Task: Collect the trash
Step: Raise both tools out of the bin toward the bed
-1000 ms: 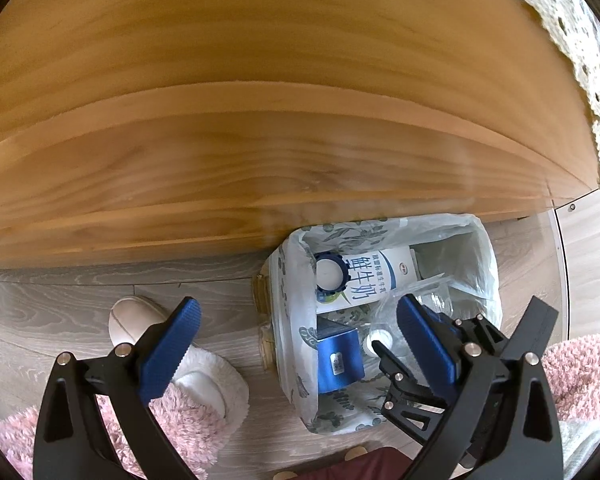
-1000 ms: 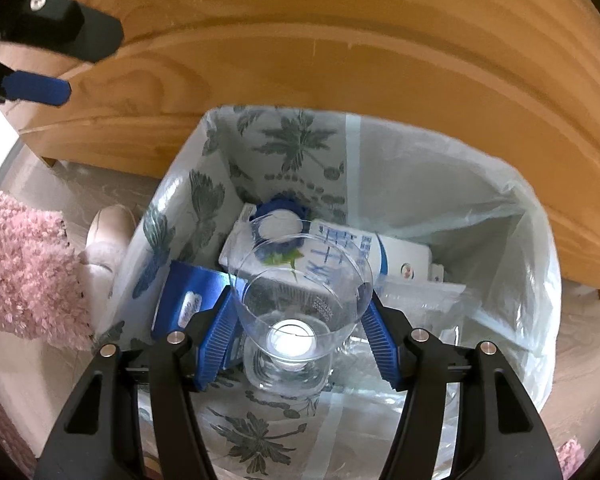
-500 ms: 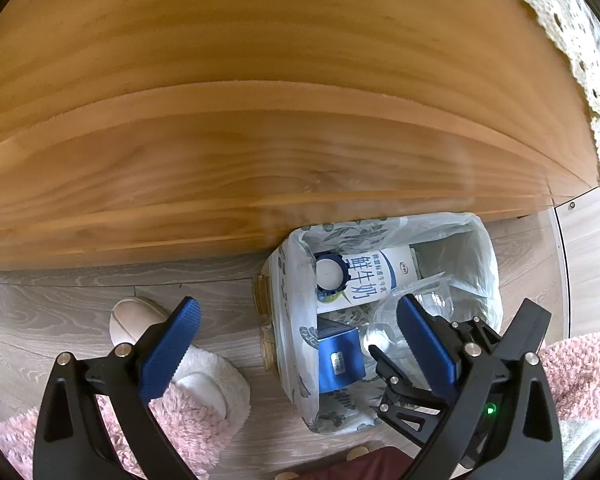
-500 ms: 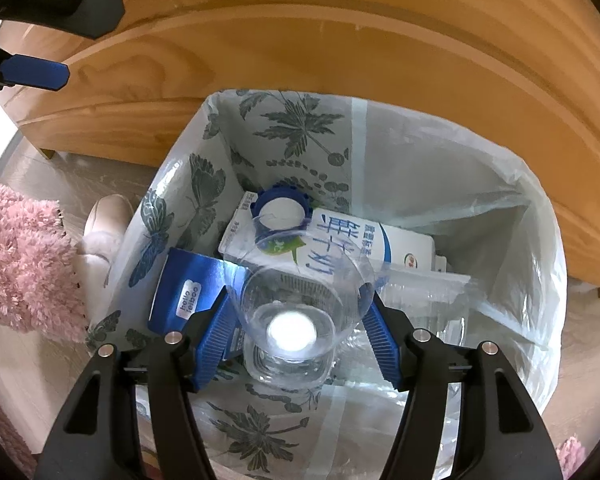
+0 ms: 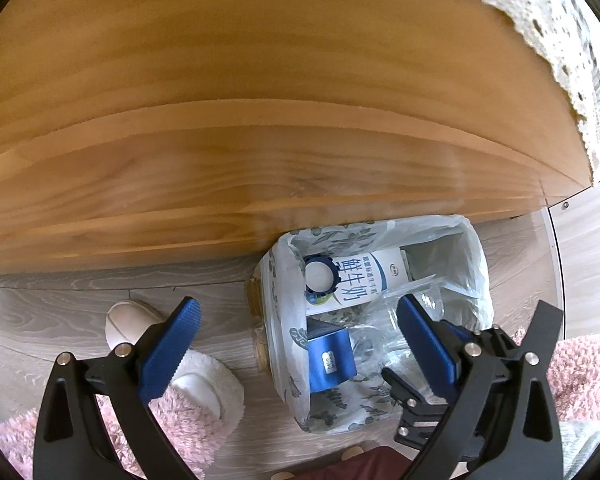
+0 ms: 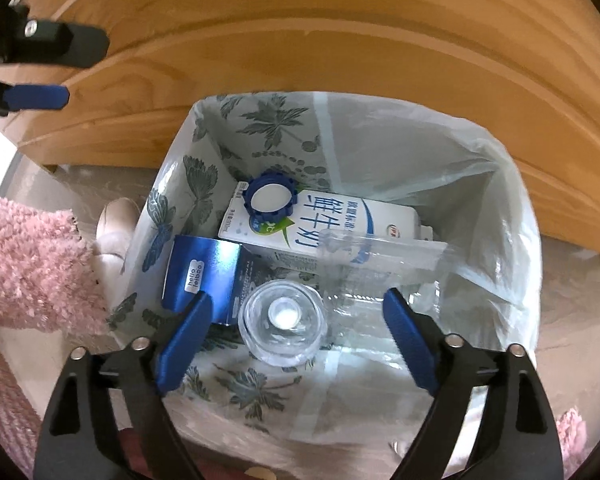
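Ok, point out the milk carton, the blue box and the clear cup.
milk carton (image 6: 332, 224), right wrist view, its printed side.
blue box (image 6: 204, 272), right wrist view, its top face.
clear cup (image 6: 282, 320), right wrist view, its base.

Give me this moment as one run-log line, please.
right gripper: jaws opening, clear cup free between them, in lined bin | left gripper: open, empty, beside bin

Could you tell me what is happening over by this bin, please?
A person is collecting trash with two hand-held grippers. The right gripper is opening over the lined bin, and the clear plastic cup sits free below its pads, beside the milk carton and a blue box. The left gripper is open and empty.
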Available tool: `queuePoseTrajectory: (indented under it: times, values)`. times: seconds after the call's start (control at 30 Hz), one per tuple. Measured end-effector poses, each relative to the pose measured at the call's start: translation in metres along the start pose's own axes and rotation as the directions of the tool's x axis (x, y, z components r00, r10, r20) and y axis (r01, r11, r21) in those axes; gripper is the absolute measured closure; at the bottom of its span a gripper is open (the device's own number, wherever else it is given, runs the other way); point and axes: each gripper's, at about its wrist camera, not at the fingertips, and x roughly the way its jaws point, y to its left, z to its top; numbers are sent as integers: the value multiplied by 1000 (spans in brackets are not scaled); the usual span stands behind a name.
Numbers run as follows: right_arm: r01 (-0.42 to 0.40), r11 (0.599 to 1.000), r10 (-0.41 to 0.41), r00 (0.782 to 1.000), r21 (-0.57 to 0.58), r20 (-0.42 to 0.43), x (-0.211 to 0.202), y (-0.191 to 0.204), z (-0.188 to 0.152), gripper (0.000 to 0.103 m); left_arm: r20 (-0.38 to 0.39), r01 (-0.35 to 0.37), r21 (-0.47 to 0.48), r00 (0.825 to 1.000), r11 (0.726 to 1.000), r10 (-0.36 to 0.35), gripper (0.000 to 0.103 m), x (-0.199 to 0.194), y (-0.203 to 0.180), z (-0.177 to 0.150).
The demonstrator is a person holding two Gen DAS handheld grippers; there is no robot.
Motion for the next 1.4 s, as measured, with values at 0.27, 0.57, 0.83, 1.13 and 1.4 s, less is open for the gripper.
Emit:
queuePoseTrajectory:
  times: [0.27, 0.57, 0.83, 1.13, 1.4]
  values:
    - [29, 999, -29, 1000, 44, -14, -11, -8, -1, 11, 9, 20, 10, 1000, 1000, -21, 8, -7, -5, -1]
    - [81, 994, -82, 997, 70, 1, -23, -14, 3, 8, 30, 7, 37, 1000, 999, -8, 8, -14, -14, -6]
    - [119, 984, -125, 992, 133, 35, -51, -29, 8, 8, 119, 27, 95, 992, 995, -39, 8, -40, -27, -7]
    - [144, 970, -164, 982, 196, 90, -100, -36, 22, 8, 321, 50, 149, 942, 988, -96, 8, -101, -56, -13]
    - [108, 954, -166, 967, 279, 193, -162, -53, 32, 8, 381, 42, 214, 917, 976, -123, 8, -137, -85, -17]
